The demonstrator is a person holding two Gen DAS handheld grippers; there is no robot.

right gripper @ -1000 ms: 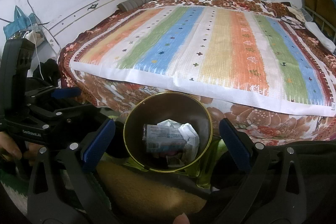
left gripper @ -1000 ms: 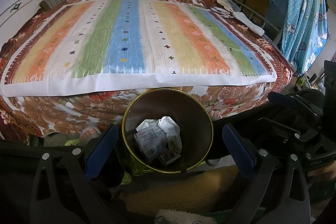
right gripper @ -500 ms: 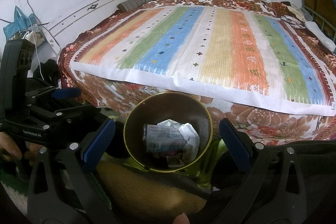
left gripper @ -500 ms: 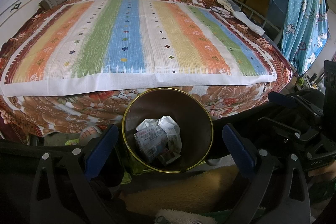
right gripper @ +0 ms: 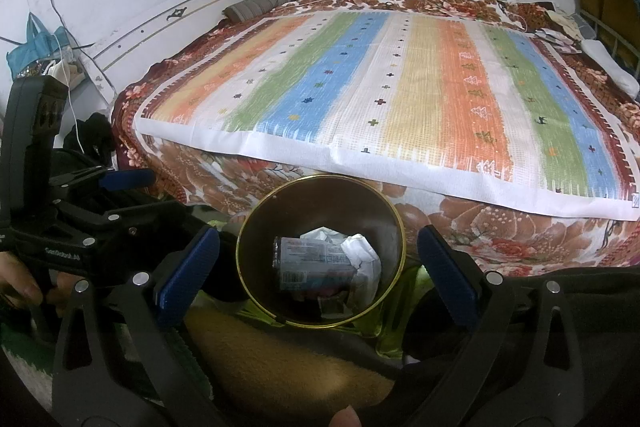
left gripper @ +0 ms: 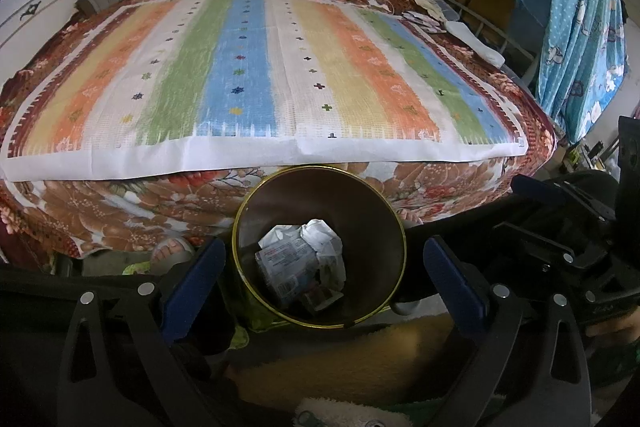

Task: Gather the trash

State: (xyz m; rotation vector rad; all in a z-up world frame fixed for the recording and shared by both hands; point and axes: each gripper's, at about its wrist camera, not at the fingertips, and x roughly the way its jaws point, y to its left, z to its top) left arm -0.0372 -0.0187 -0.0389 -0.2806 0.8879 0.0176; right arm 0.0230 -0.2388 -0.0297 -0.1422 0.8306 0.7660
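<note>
1. nothing has moved since the earlier frames; both tools hold the same pose.
2. left gripper (left gripper: 320,283): jaws wide, holding nothing, above the bin (left gripper: 372,251).
3. right gripper (right gripper: 318,265): jaws wide, holding nothing, above the same bin (right gripper: 264,259).
4. trash (left gripper: 302,265): crumpled paper and wrappers at the bin's bottom.
5. bin: beside the bed (left gripper: 260,75), striped cover.

The near wall of the bin (left gripper: 384,227) is hiding its floor, and the crumpled trash (right gripper: 328,263) inside is lying too jumbled for its print to be read. The bed (right gripper: 400,99) is running off the right edge of the right wrist view. A hand (right gripper: 20,283) at the left edge is showing only its fingers.
</note>
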